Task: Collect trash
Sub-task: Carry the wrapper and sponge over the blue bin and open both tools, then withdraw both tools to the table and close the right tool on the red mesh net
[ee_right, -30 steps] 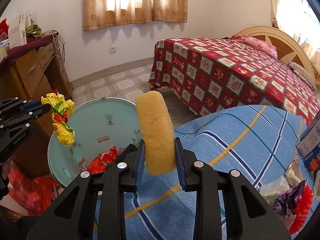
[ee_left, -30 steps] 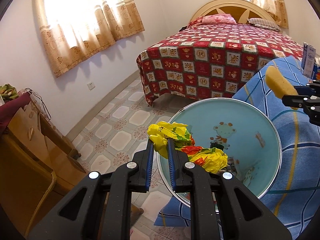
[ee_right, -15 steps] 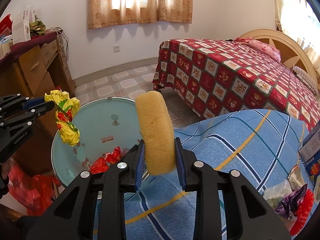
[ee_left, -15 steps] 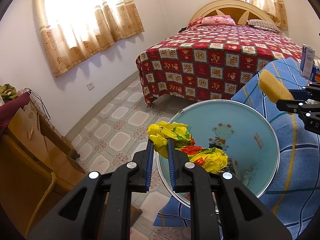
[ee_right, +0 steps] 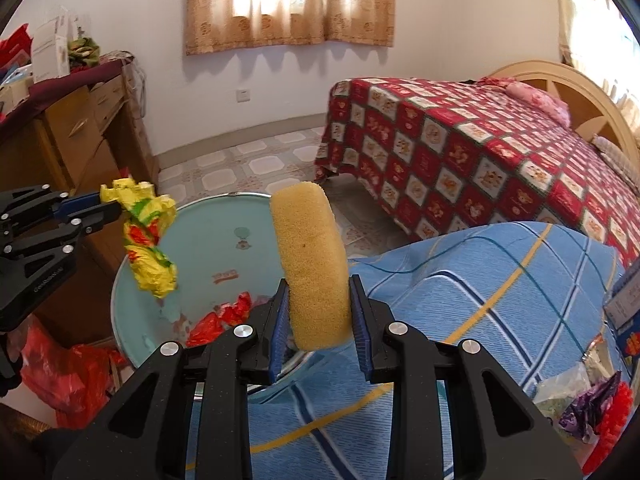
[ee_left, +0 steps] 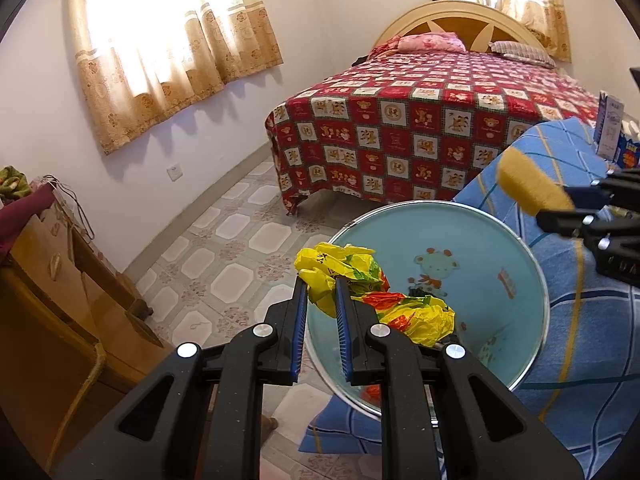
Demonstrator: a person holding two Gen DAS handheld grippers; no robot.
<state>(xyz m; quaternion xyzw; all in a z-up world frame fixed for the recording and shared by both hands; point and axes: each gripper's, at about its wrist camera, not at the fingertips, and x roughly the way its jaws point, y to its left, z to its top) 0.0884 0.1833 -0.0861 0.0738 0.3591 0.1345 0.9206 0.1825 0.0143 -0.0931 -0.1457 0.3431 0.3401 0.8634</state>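
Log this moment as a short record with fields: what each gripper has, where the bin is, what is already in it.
left gripper: crumpled yellow wrapper between its jaws, which have just been opening
right gripper: yellow sponge between its jaws, which have just been opening
position: both items hang over the bin
bin: light blue, beside the blue striped cloth
bin contents: red wrappers
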